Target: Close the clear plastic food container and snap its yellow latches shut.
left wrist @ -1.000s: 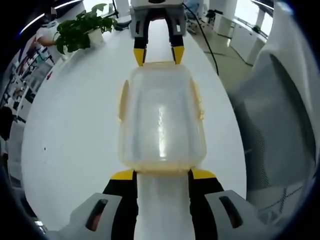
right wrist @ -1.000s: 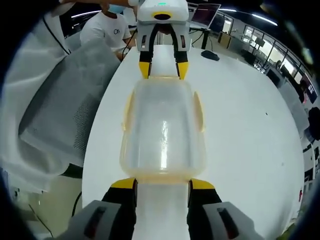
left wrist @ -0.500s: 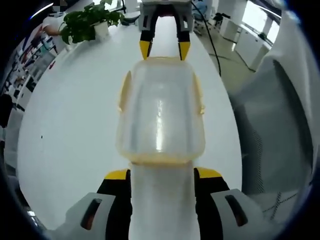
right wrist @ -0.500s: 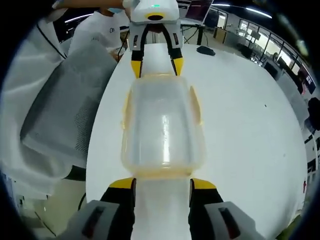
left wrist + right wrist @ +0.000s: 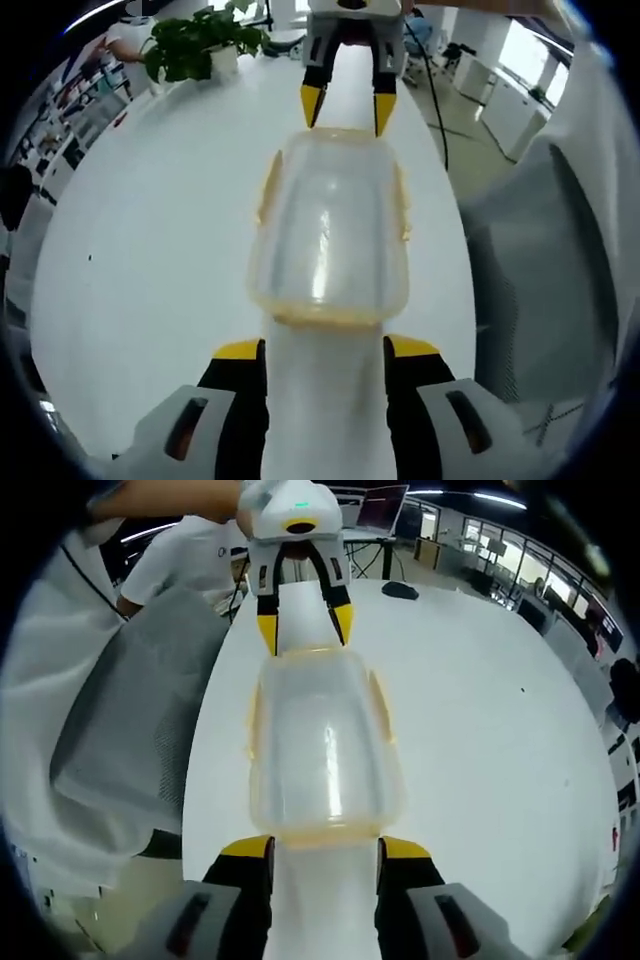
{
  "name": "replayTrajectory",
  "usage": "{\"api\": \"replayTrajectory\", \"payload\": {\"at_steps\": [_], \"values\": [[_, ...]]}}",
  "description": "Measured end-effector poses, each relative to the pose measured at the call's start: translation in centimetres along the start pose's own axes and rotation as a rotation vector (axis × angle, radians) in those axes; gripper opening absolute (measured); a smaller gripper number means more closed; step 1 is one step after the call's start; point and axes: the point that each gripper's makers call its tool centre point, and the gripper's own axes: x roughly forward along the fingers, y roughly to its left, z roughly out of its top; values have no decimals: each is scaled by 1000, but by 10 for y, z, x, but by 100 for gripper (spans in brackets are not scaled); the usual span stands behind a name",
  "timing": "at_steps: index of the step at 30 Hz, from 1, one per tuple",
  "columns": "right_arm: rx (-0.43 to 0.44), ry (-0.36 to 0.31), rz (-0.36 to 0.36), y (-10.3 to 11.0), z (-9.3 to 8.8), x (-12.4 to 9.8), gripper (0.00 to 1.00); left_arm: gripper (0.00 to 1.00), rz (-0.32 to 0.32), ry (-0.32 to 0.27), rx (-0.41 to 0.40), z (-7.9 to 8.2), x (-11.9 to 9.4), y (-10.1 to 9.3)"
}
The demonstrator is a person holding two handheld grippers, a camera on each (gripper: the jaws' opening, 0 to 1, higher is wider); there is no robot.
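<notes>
Container (image 5: 330,228) sat lid-on, on the white desk (image 5: 150,260), between the two grippers; left gripper (image 5: 325,352) at its near end with fingers (image 5: 240,352) apart, right gripper (image 5: 312,848) at the opposite end, fingers likewise apart, clamped on nothing. Compared with a second earlier, drew back slightly from both container ends. Judged: end latches likely done; side latches (image 5: 268,188) uncertain.

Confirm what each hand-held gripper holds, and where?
Nothing clearly held: the clear container sits between the left hand-held gripper and right hand-held gripper, open jaws flanking its ends.
</notes>
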Motion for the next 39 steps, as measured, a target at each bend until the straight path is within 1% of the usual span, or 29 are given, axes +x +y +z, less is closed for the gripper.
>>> {"api": "replayTrajectory", "payload": {"at_steps": [1,2,3,7,8,9,11,12,13,16,17,18,19,20,21,23,26,27,28,29,30,31,32,33,34,36,37,39], "values": [[4,-1,-3,0,1,0,39,44,13,11,-4,-3,-1,3],[13,-2,-7,0,1,-1,39,44,12,3,-11,-3,-2,3],[19,-6,-8,0,2,-1,39,45,9,-17,-63,-1,-3,2],[52,-22,-21,0,7,-4,39,45,12,-67,-139,5,-7,5],[73,-29,-19,1,8,-4,38,45,12,-72,-148,5,-8,5],[127,-30,-25,0,8,-4,37,45,14,-75,-160,5,-8,7],[152,-41,-21,1,10,-3,39,45,14,-87,-196,6,-9,8],[156,-37,-25,1,9,-3,39,45,13,-102,-223,8,-9,8],[177,-43,-31,0,9,-3,38,44,12,-112,-236,9,-9,9],[258,-50,-41,-2,9,-2,38,43,20,-133,-314,11,-9,10],[299,-48,-44,-2,8,-2,38,43,7,-145,-353,13,-9,9],[356,-27,-35,0,4,-2,38,43,2,-159,-372,14,-8,8],[367,-26,-30,1,4,-2,37,43,5,-164,-398,14,-8,9],[357,-40,-39,-1,7,-2,38,42,1,-161,-408,13,-8,9],[374,-39,-41,-1,7,-2,38,41,-20,-170,-418,15,-7,5],[406,-35,-56,-2,6,-2,38,41,-18,-179,-423,17,-6,4],[461,-43,-79,-6,7,-3,37,42,-7,-186,-486,16,-4,4],[508,-48,-83,-7,7,-3,37,42,-1,-189,-514,16,-3,5],[526,-45,-85,-7,6,-3,37,43,5,-183,-544,15,-3,5],[554,-25,-91,-8,2,-2,37,44,6,-193,-574,16,-2,6],[551,-16,-101,-9,0,-1,36,44,-3,-174,-584,14,0,3],[554,-14,-103,-10,0,-1,36,43,-2,-171,-588,14,0,3],[565,-8,-103,-9,-1,0,35,42,17,-157,-610,12,2,4],[585,-6,-99,-8,-2,0,35,42,26,-148,-613,11,3,5],[608,-17,-98,-8,0,1,34,41,26,-157,-631,12,3,5],[632,-37,-91,-6,3,2,34,43,15,-171,-706,15,5,4],[664,-47,-81,-5,5,3,33,45,19,-181,-748,15,6,5],[678,-49,-91,-7,6,4,32,45,28,-175,-767,12,7,7]]}}
